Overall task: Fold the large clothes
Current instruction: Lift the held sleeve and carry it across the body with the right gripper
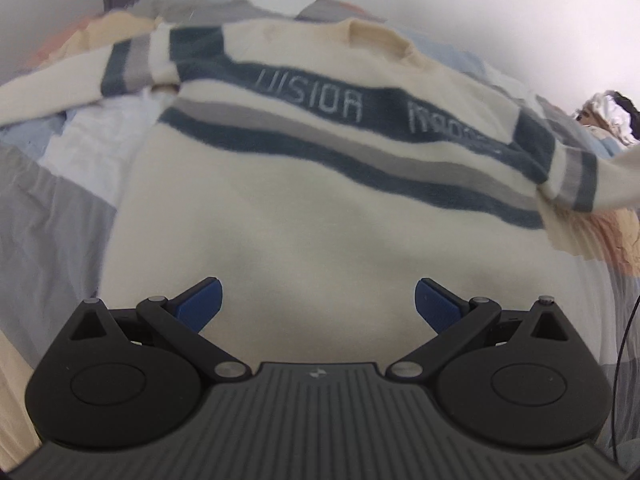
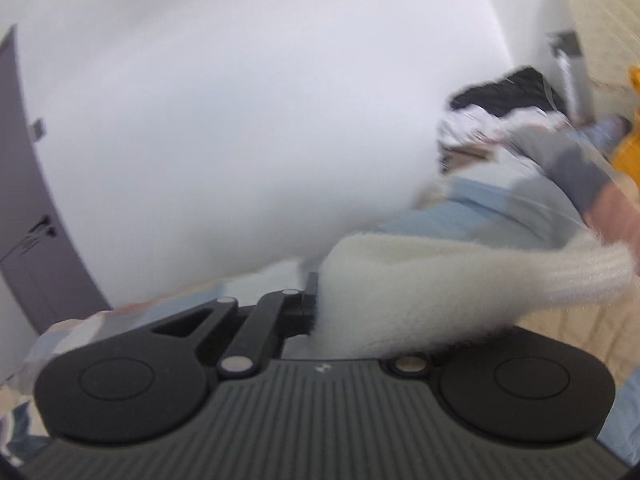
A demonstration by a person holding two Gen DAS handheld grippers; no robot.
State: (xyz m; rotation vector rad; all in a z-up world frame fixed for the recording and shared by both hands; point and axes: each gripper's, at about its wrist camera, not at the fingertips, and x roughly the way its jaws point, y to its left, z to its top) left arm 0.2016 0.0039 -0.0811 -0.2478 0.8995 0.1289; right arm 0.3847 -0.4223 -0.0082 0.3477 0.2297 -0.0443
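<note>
A cream sweater (image 1: 280, 208) with dark teal and grey stripes and pale lettering lies spread front-up on the bed in the left wrist view. My left gripper (image 1: 318, 304) hovers over its plain lower part, blue pads wide apart and nothing between them. One sleeve (image 1: 616, 176) lifts off to the right. In the right wrist view my right gripper (image 2: 320, 300) is shut on the cream sleeve (image 2: 420, 288), whose ribbed cuff trails to the right. The fabric hides the right finger.
A patchwork bedspread (image 1: 52, 208) in grey, white, blue and peach lies under the sweater. A heap of other clothes (image 2: 512, 120) sits by the white wall. A grey door (image 2: 24, 216) stands at the left. A black cable (image 1: 624, 344) hangs at the bed's right edge.
</note>
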